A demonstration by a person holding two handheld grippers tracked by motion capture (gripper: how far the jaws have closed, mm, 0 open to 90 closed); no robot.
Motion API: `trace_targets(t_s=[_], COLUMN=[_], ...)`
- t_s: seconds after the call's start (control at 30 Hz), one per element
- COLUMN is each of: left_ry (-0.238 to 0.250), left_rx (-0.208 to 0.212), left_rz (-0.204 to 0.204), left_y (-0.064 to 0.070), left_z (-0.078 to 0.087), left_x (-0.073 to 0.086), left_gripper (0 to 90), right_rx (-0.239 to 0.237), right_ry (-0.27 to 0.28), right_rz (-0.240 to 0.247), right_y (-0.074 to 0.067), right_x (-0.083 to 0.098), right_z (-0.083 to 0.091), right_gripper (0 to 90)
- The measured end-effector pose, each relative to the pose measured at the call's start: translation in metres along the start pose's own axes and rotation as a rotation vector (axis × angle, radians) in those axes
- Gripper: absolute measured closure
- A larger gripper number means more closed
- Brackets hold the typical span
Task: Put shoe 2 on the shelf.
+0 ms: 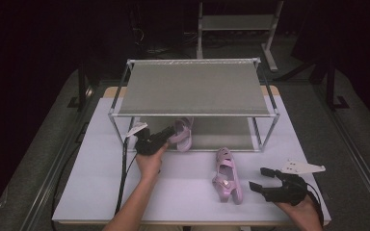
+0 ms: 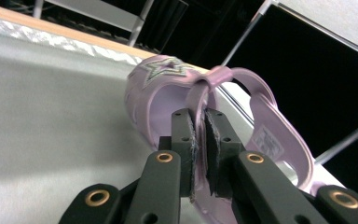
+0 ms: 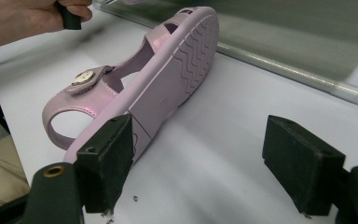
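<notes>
Left tongs [image 1: 169, 132] pinch a pink sandal's [image 1: 183, 134] strap, its toe toward the rack [image 1: 192, 88]; right tongs [image 1: 262, 179] spread.

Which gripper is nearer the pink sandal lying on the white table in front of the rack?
Right. The right gripper, open, sits just beside the sandal; the left gripper is off at the rack, clamped on the other sandal.

The right gripper [image 3: 198, 163] holds its jaws wide apart over the white table [image 3: 242, 116] — nothing between them. A pink sandal [image 3: 140, 88] lies tipped on its side, ridged sole showing, just beside one jaw — a hand [image 3: 23, 18] above.
</notes>
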State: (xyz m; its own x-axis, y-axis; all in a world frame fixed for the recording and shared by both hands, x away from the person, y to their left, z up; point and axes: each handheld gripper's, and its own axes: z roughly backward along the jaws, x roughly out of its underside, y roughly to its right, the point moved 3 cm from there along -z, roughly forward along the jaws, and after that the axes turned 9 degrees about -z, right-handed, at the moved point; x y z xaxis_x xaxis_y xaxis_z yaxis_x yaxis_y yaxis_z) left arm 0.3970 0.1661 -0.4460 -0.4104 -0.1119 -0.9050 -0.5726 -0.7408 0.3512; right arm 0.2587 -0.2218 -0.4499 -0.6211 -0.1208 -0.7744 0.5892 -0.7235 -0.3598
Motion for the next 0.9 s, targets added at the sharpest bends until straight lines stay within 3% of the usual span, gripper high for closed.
trace_targets(t_s=[0.07, 0.1, 0.23, 0.33, 0.67, 0.9], left_ry=[-0.005, -0.014, -0.008, -0.033, -0.055, -0.072], left_rx=[-0.005, -0.01, -0.024, -0.034, -0.07, -0.072], left_rz=[-0.004, -0.027, -0.025, -0.049, -0.056, -0.067], left_y=[-0.001, -0.002, -0.005, -0.007, -0.014, -0.016], left_z=[-0.002, -0.005, -0.012, -0.016, -0.026, -0.027], left_x=[0.0, -0.001, -0.003, -0.004, -0.003, 0.0], left_gripper=[83.3, 83.3, 83.3, 83.3, 83.2, 82.9], right_rx=[0.0, -0.002, -0.005, -0.007, -0.008, -0.011], right_ry=[0.0, 0.002, 0.002, 0.0, 0.004, 0.001], right_rz=[-0.004, -0.007, -0.001, -0.001, -0.003, -0.002], right_y=[0.0, 0.0, 0.0, -0.001, -0.001, -0.002], right_x=[0.0, 0.0, -0.001, -0.001, 0.0, 0.0], right_z=[0.0, 0.0, -0.001, -0.001, 0.001, 0.0], right_gripper=[24.2, 24.2, 24.2, 24.2, 24.2, 24.2])
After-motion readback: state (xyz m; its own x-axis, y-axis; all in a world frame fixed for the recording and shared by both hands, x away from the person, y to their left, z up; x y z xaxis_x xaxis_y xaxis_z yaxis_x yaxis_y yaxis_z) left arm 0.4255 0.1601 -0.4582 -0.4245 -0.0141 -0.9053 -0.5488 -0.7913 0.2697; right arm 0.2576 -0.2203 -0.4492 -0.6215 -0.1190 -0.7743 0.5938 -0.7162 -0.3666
